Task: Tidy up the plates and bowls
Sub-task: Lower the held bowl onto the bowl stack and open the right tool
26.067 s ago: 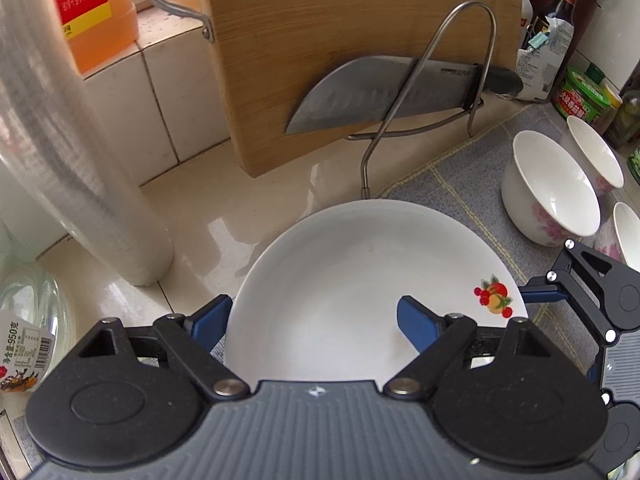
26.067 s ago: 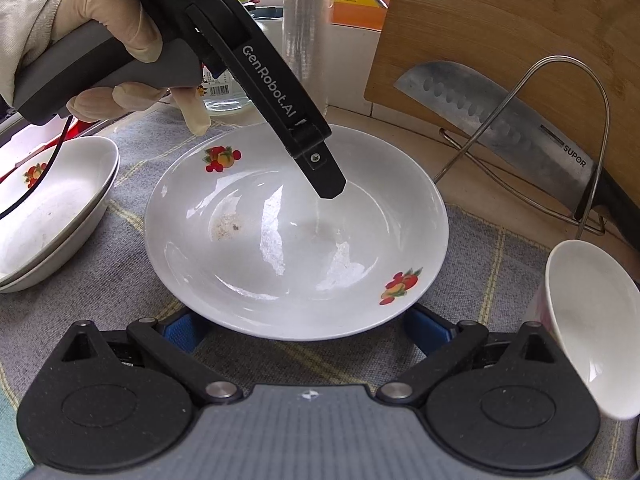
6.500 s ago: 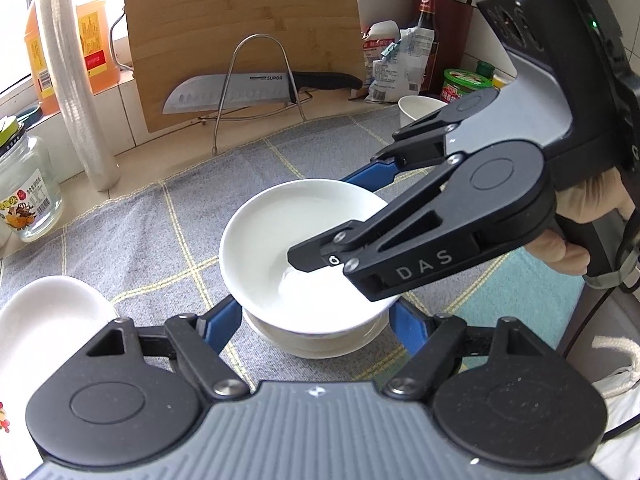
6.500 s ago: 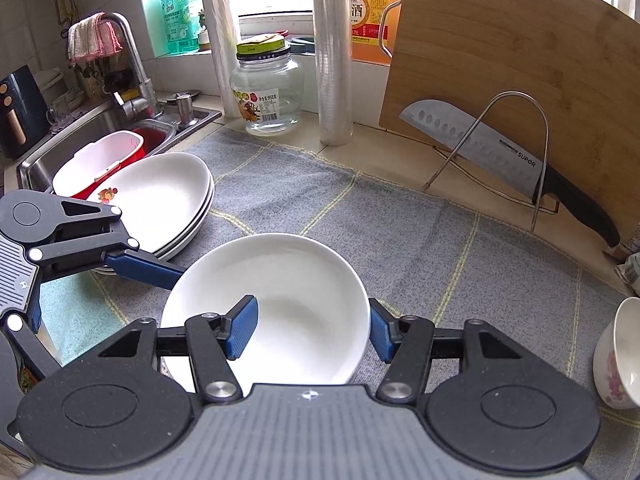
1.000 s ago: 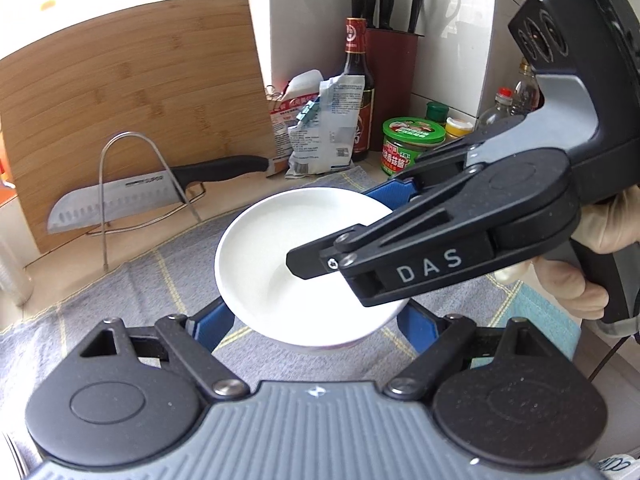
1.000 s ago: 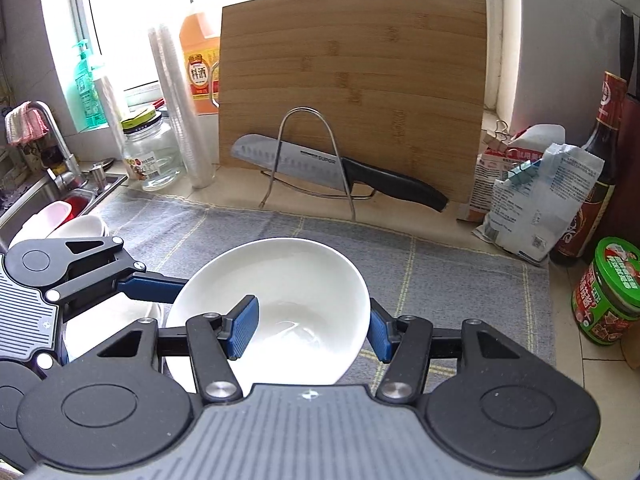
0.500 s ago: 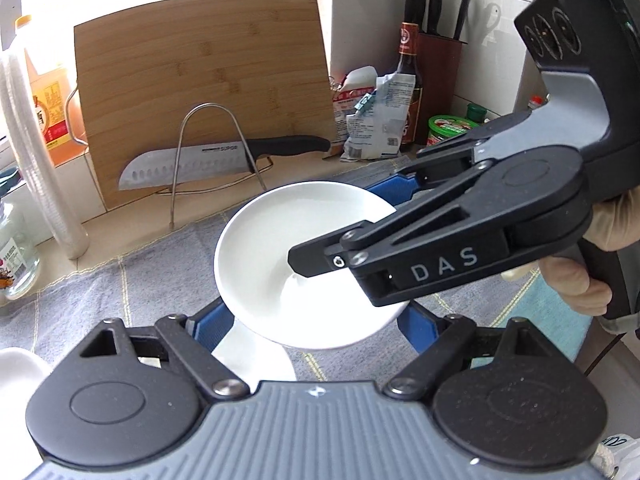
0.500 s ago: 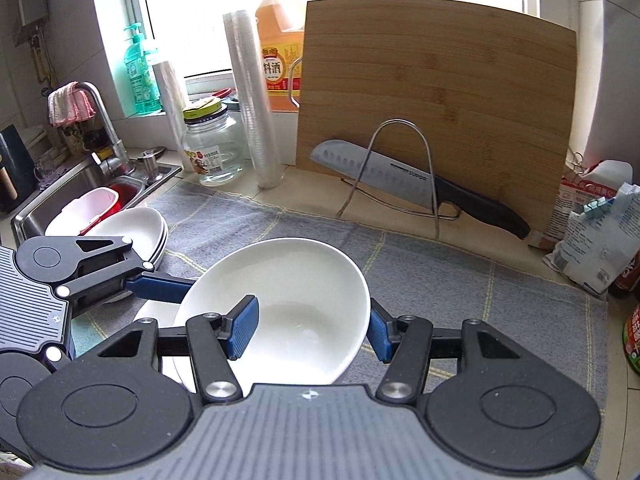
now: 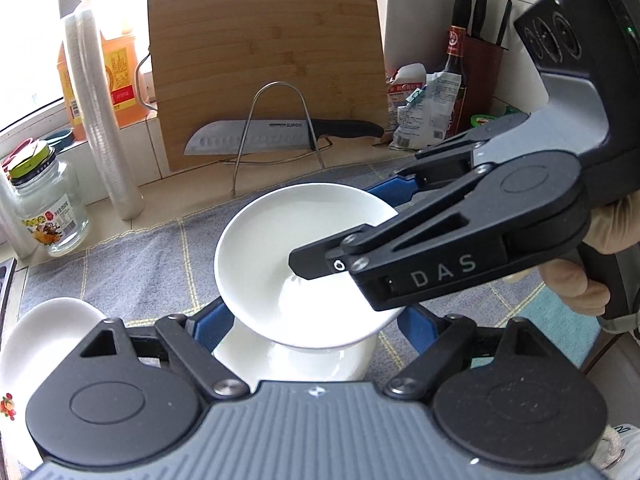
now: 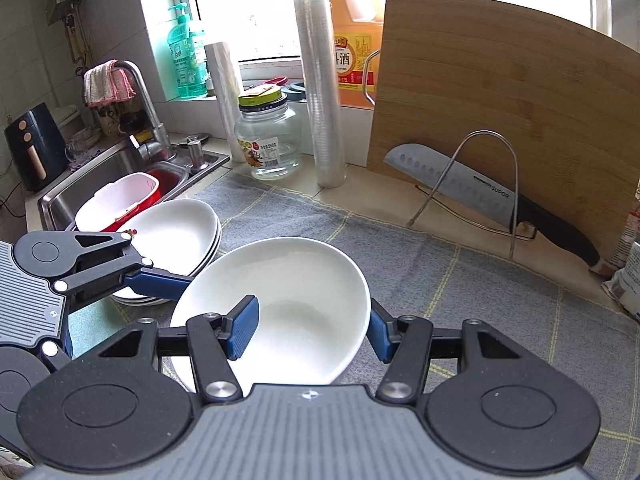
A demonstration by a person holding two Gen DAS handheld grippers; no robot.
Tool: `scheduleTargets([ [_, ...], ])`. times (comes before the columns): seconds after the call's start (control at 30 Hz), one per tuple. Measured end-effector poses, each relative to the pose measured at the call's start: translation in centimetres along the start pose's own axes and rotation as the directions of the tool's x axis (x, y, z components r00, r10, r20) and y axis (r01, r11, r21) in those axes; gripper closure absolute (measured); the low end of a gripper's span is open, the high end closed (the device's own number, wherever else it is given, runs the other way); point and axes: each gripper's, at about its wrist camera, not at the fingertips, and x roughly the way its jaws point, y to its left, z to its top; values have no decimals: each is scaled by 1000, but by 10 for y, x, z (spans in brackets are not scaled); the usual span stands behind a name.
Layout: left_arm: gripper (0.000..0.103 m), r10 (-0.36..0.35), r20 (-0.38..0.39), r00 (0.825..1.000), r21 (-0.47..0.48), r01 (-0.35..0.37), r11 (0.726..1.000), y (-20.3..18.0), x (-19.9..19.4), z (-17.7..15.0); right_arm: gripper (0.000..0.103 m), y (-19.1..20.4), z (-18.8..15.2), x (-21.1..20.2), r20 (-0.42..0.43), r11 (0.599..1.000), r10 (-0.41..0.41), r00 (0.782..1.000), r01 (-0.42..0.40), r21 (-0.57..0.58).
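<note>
A white bowl (image 9: pixel 280 240) is held tilted just above another white bowl (image 9: pixel 296 362) on the grey mat. My right gripper (image 10: pixel 312 326) is shut on the held bowl's (image 10: pixel 304 280) rim, one finger inside and one outside. It also shows in the left wrist view (image 9: pixel 336 236), coming in from the right. My left gripper (image 9: pixel 316 322) is open with its blue fingers either side of the lower bowl, below the held one. A stack of white plates (image 10: pixel 176 236) lies to the left near the sink; its edge shows in the left wrist view (image 9: pixel 44 332).
A bamboo cutting board (image 9: pixel 264 68) and a knife on a wire stand (image 9: pixel 276 136) are at the back. A glass jar (image 10: pixel 266 136), a roll of plastic cups (image 10: pixel 322 92) and an oil bottle (image 10: pixel 352 48) stand by the window. The sink (image 10: pixel 104 176) with a red tub is at the left.
Both grippers have swung left with the held bowl. It now hangs lower, right over the bowl on the mat. The plate stack and sink have come into view.
</note>
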Motion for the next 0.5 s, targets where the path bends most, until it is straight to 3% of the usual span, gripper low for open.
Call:
scheduleTargets([
  [0.5,15,-2,-52,999,-32,1,999,15,7,-18,41,17,-6,28,-67,1000,18,998,-19,-15],
])
